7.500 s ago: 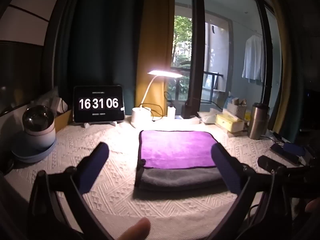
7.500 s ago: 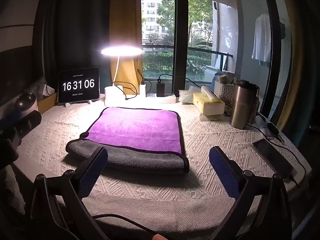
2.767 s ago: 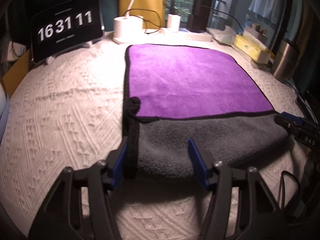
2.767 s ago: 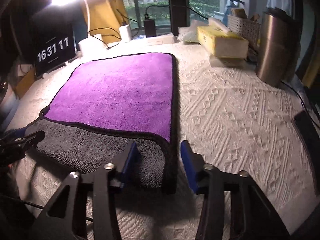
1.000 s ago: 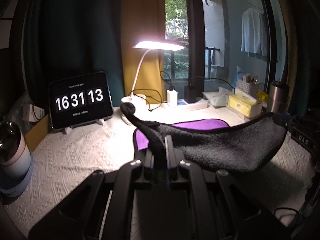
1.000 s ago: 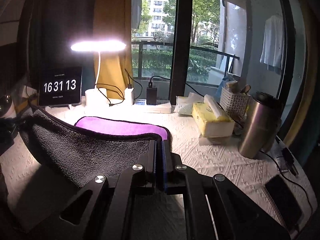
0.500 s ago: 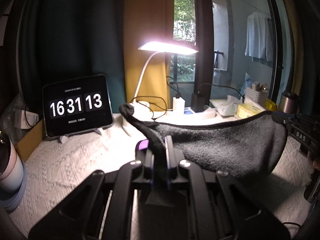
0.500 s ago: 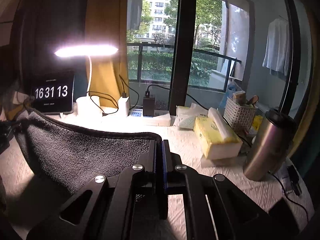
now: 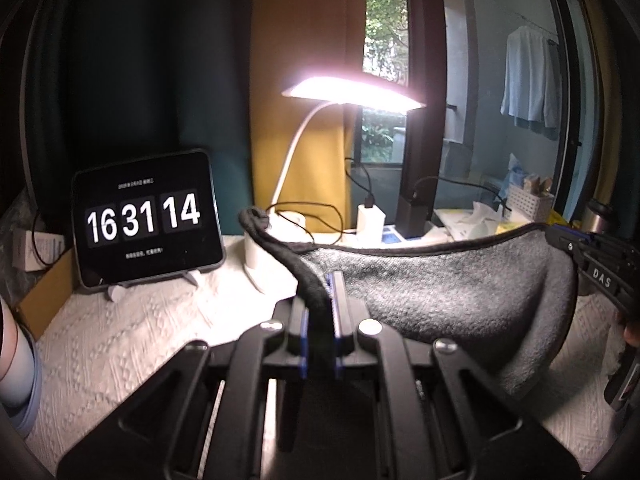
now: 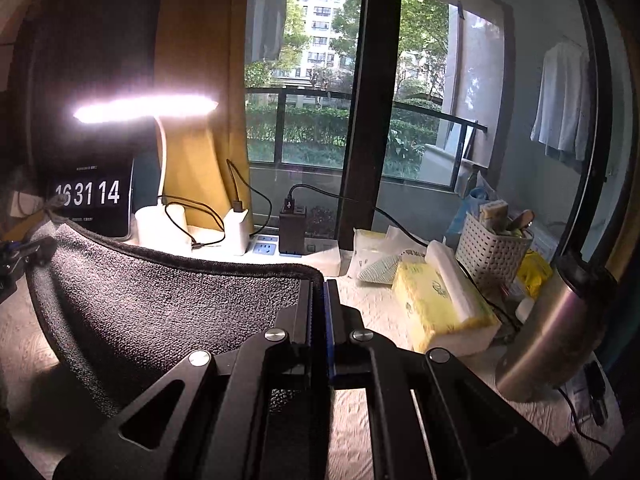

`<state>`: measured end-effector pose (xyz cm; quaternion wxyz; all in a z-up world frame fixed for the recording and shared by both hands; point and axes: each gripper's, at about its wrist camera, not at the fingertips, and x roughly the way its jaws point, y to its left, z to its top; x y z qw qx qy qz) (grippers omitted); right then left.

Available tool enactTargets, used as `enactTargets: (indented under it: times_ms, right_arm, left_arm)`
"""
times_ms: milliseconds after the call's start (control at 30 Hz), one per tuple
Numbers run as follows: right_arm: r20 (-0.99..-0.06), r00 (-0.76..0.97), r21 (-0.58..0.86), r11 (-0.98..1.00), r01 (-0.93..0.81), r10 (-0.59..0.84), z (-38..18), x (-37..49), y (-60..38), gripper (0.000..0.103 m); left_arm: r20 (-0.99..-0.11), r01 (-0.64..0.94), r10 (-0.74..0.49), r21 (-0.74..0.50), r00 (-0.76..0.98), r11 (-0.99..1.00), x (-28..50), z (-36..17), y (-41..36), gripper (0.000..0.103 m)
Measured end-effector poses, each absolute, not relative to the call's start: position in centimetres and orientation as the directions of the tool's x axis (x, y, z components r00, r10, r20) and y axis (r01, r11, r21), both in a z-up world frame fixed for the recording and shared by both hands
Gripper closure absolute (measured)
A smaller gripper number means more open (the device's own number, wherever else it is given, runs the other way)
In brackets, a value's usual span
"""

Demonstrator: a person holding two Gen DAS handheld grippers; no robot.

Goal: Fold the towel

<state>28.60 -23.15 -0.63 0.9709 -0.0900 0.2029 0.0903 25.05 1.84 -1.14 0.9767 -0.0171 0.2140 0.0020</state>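
2 clamped grippers are what I see, and one towel [image 9: 460, 300] is strung between them above the white tablecloth [image 9: 132, 332], which has a raised woven diamond pattern. At far left in my left wrist view a flat black tablet clock [image 9: 146, 216] leans on a small stand and reads 16 31 14. Just right of it the lit desk lamp [image 9: 352, 94] curves up on a thin white neck from a round white base. My left gripper [image 9: 319, 304] has its blue-padded jaws pressed together on the towel's dark piped corner; a loose tip of that corner curls up just beyond the fingertips. From there the towel's grey, nubbly terry face sags in a shallow hammock shape to the right, where my right gripper [image 9: 576, 252] grips the opposite corner at the frame edge.

In my right wrist view the same grey pile fills the left side, its black rim arching from the left gripper [image 10: 36, 250] to my right gripper [image 10: 319, 308], whose jaws are closed tight on the hem. To the right sit a soft yellow tissue pack [image 10: 440, 308], a white perforated basket [image 10: 494, 254] and a brushed steel tumbler [image 10: 556, 328].
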Motion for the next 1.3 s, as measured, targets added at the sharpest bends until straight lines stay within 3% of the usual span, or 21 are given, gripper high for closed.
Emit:
enactTargets:
  times_ms: [533, 1300]
  right_arm:
    - [-0.460, 0.881, -0.173, 0.963, -0.209, 0.109, -3.1, 34.7, -22.3, 0.097]
    - [-0.663, 0.746, -0.145, 0.965, -0.219, 0.070, -8.7, 41.8, -21.7, 0.097]
  left_arm:
    - [-0.497, -0.032, 0.038, 0.020, 0.867, 0.999, 31.7, -4.1, 1.7, 0.094]
    - [-0.754, -0.041, 0.006, -0.028, 0.657, 0.999, 39.2, -10.7, 2.6, 0.092]
